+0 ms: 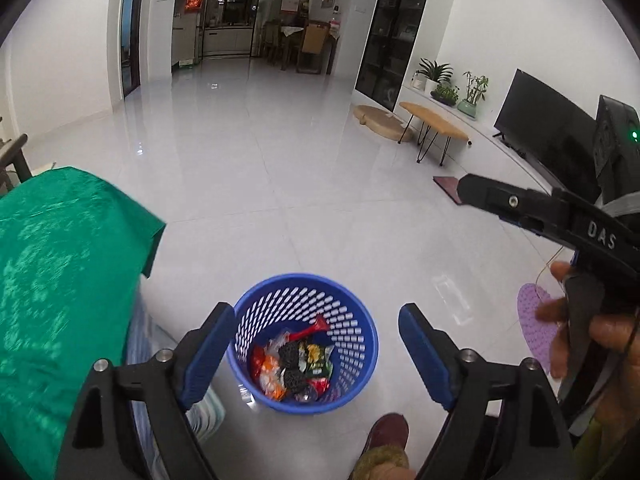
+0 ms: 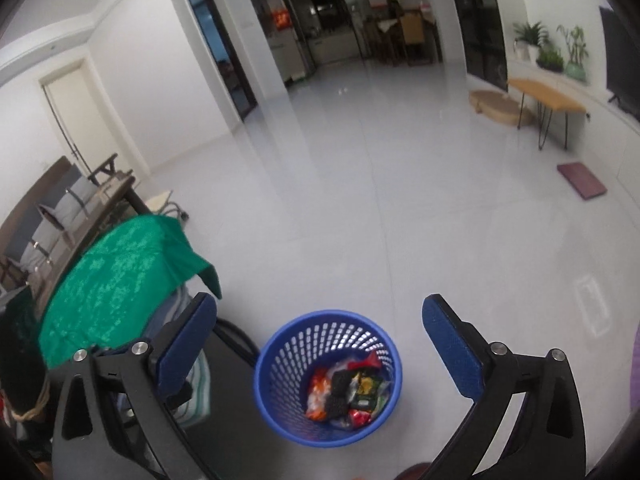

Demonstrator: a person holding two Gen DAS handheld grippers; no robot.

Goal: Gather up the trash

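A blue perforated plastic basket [image 1: 362, 344] stands on the white tiled floor and holds several snack wrappers [image 1: 298, 362]. My left gripper [image 1: 316, 344] hangs open and empty above it, its blue pads either side of the basket. In the right wrist view the same basket [image 2: 276, 368] with the wrappers [image 2: 348, 392] lies below my right gripper [image 2: 320, 348], which is also open and empty. The right gripper's body [image 1: 560, 220] shows at the right of the left wrist view, held in a hand.
A table under a green cloth [image 1: 60, 280] stands just left of the basket. A purple mat [image 1: 534, 326] lies on the floor at right. A wooden bench [image 1: 434, 124], plants, a TV [image 1: 544, 128] and a dark red mat [image 2: 584, 180] lie farther off.
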